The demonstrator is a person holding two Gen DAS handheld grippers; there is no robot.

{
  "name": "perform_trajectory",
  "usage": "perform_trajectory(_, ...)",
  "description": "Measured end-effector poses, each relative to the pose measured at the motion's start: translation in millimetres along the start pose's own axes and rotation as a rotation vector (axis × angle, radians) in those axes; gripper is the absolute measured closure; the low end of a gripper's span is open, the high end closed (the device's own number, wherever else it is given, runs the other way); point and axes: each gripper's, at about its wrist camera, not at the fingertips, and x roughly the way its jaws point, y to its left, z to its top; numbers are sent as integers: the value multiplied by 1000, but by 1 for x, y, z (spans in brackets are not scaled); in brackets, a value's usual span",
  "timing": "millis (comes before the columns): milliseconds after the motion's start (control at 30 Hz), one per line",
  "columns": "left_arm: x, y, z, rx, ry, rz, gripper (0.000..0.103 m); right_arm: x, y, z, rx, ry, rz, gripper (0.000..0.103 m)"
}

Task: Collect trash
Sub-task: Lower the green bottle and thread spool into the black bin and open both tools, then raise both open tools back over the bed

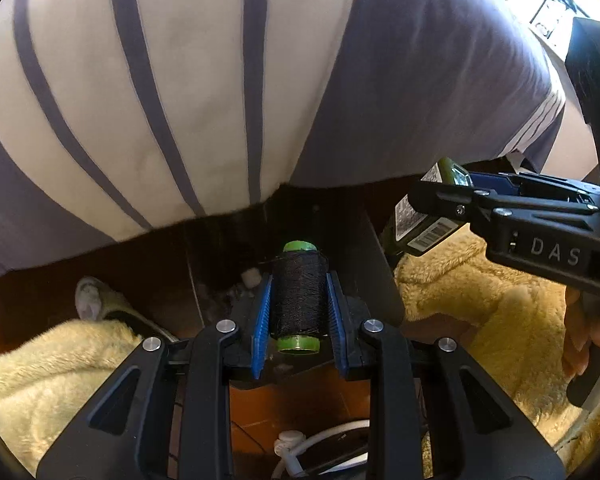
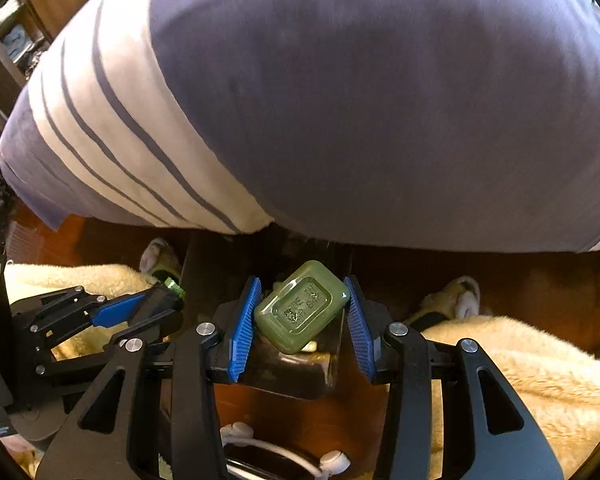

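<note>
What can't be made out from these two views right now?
- Bin or bag: none shows in either view.
- Green bottle: right wrist shows only its base, embossed lettering too blurred; left wrist cuts its neck behind the right gripper.
- Under the striped bedding: dark shadow.
- Thread spool: sides covered by fingers.

Colours and patterns only:

- Spool (image 1: 298,300): black thread, bright green end caps.
- Bottle (image 2: 302,312): translucent olive green, embossed lettering on base; white label with black barcode on side (image 1: 418,216).
- Left claw (image 1: 299,308): black frame, blue ribbed pads, silver rivets.
- Right claw (image 2: 302,320): black frame, blue ribbed pads, silver rivets; white "DAS" lettering on body in left view.
- Cover (image 1: 180,92): cream with slate-blue stripes, beside a solid slate-blue panel.
- Fleece (image 1: 500,300): pale yellow, fluffy.
- Slippers (image 2: 460,300): pale green with white toe.
- Floor (image 2: 320,420): reddish brown.
- Cable (image 1: 300,444): white.
</note>
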Motion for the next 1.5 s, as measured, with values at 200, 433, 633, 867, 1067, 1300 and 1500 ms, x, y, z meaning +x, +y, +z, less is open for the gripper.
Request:
perform_trajectory(200,23,7,1,-23,80,-16,79,30,-3,-1,43,71,47,60)
perform_trajectory(433,41,13,0,-60,141,-32,78,48,-4,0,47,107,62,60)
perform_trajectory(633,39,15,4,-72,141,-38,78,52,-1,4,43,118,64,59)
perform_trajectory(867,38,18,4,-74,139,-33,71,51,1,6,46,119,60,58)
perform_trajectory(1067,25,16,6,-61,103,4,44,37,-3,10,67,69,40,35)
perform_trajectory(1300,5,16,8,-64,63,31,21,14,-9,15,90,8,36,28)
perform_trajectory(1500,-27,12,14,-62,-8,64,13,-11,-11,17,93,-43,25,23)
